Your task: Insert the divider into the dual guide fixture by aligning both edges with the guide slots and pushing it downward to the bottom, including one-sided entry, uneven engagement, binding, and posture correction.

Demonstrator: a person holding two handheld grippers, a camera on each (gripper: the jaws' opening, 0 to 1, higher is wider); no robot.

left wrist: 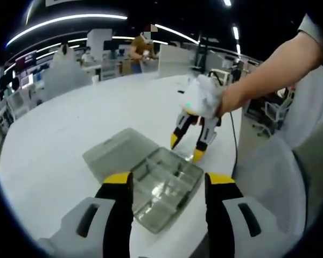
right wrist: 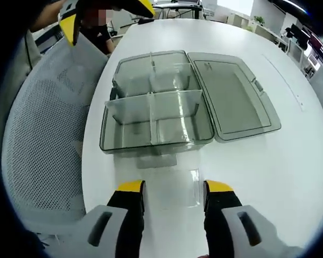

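A clear grey plastic organiser box (right wrist: 156,105) with inner compartments stands on the white round table (right wrist: 280,166), and its flat hinged lid (right wrist: 234,97) lies open on the table, joined to the box along one side. In the right gripper view the lid is at the right of the box. Inside the box a long clear wall runs across the middle, and shorter clear walls cut the space into several compartments.

A small clear plastic divider (right wrist: 189,188) lies flat on the table, outside the box, just beside its near wall. It is between the yellow-tipped jaws of the right gripper (right wrist: 175,189), which are apart and hold nothing; I cannot tell if they touch the divider. In the left gripper view this same gripper (left wrist: 186,148) is held by a person's hand (left wrist: 209,97), with its tips down at the far edge of the box (left wrist: 161,185).

The left gripper (left wrist: 168,185) is above the near side of the box with its black and yellow jaws wide apart and nothing between them. A white mesh chair (right wrist: 43,145) stands beside the table, near the box
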